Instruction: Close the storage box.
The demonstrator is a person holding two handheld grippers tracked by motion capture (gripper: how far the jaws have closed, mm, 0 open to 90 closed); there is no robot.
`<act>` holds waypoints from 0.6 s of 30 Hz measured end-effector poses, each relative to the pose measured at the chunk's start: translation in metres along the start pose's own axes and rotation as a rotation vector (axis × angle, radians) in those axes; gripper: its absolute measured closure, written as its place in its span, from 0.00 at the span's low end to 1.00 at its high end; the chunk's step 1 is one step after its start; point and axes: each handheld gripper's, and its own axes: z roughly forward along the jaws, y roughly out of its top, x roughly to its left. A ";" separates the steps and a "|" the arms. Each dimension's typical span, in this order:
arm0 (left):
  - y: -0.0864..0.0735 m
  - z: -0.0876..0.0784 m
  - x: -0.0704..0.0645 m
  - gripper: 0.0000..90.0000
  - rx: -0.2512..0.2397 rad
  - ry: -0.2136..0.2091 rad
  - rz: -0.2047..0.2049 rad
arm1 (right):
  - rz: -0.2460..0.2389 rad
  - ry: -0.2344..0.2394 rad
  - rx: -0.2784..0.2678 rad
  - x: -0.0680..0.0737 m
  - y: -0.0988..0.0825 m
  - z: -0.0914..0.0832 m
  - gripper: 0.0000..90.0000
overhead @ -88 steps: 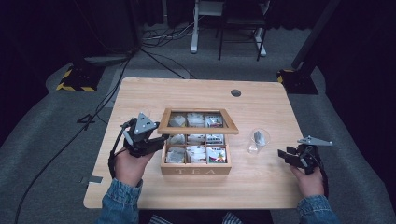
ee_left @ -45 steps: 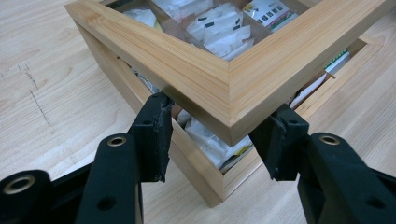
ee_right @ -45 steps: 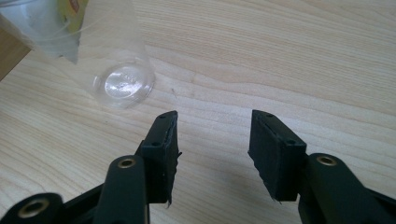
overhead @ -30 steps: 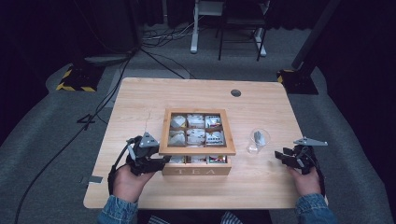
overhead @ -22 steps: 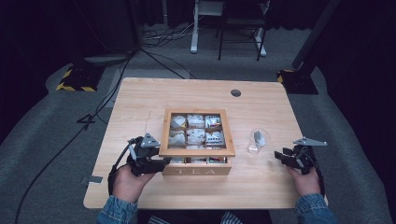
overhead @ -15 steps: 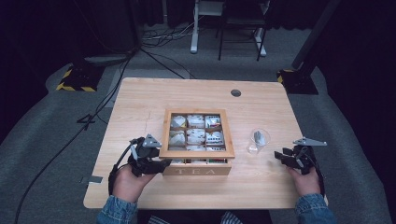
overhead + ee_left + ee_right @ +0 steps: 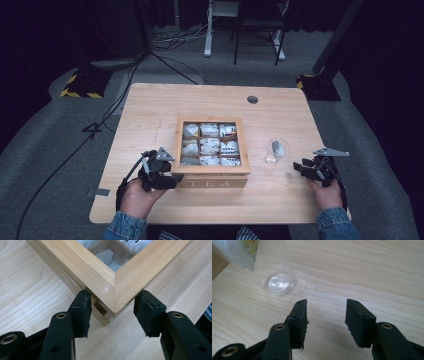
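The left gripper (image 7: pixel 112 315) sits at the near left corner of the wooden tea box (image 7: pixel 212 172), its two black jaws straddling that corner: the left pad touches the box's side just under the lid's edge, while the right pad stands a hair off the front face, so the grip is loose rather than clamped. In the high view this gripper (image 7: pixel 167 175) lies low on the table (image 7: pixel 150 115), pressed up against the box's left end, with the hand behind it and a denim sleeve (image 7: pixel 125 232) at the table's near edge. The lid (image 7: pixel 117 277) lies flat on the box, its mitred wooden frame around a clear pane through which the packets in their compartments show. The word TEA is on the box's front face. The right gripper (image 7: pixel 325 320) hovers over bare wood with its jaws apart and nothing between them; in the high view it (image 7: pixel 307 170) rests well to the right of the box. A clear plastic cup (image 7: pixel 276 150) with a tea bag inside stands between the box and that gripper, just ahead of its jaws.
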 end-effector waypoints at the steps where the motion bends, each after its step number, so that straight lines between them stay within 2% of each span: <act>1: 0.000 0.001 0.000 0.54 0.007 -0.001 0.005 | 0.000 0.000 0.000 0.000 0.000 0.000 0.58; 13: 0.000 0.005 0.001 0.53 0.064 -0.002 0.013 | -0.003 0.001 -0.002 0.001 0.000 0.000 0.58; 18: 0.000 0.006 0.000 0.52 0.069 -0.003 0.001 | 0.000 0.001 0.001 0.001 0.000 0.001 0.58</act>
